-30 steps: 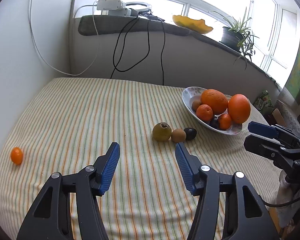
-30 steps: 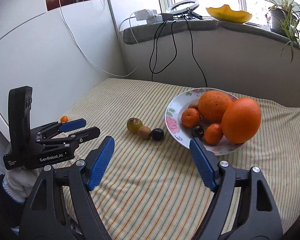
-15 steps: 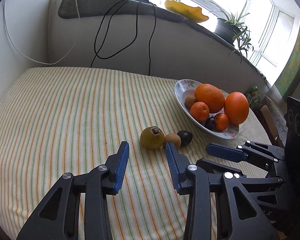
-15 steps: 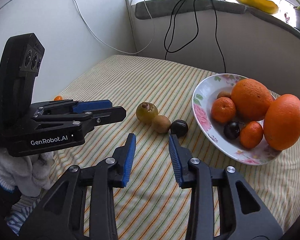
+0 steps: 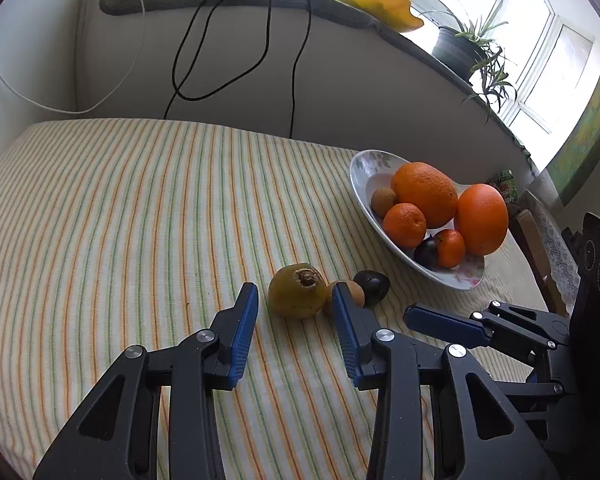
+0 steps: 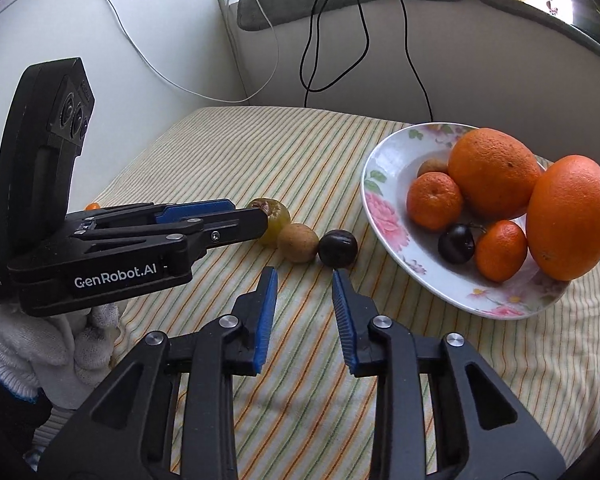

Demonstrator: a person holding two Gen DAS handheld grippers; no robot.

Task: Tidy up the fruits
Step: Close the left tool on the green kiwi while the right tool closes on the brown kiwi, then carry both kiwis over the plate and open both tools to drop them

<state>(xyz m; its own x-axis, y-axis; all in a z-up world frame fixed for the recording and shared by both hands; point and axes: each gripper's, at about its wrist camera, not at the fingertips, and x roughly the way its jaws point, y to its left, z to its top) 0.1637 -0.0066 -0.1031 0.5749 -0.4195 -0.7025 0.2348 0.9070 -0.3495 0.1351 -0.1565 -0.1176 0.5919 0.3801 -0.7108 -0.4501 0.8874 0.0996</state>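
Three loose fruits lie in a row on the striped cloth: a yellow-green fruit (image 5: 297, 290), a brown kiwi (image 5: 353, 291) and a dark plum (image 5: 373, 281). My left gripper (image 5: 295, 300) is open, its jaws on either side of the yellow-green fruit, not closed on it. My right gripper (image 6: 305, 281) is open and empty, just short of the kiwi (image 6: 298, 242) and plum (image 6: 338, 249). A floral plate (image 6: 384, 216) to the right holds two big oranges, mandarins, a kiwi and a plum.
A small orange fruit (image 6: 93, 206) lies far left on the cloth, mostly hidden behind the left gripper. A wall with hanging black cables (image 5: 228, 40) stands behind the table. A sill above holds a yellow bowl (image 5: 376, 4) and a potted plant (image 5: 466, 46).
Both grippers have moved forward to the three loose fruits. Their jaws have narrowed. The left one now brackets the yellow-green fruit.
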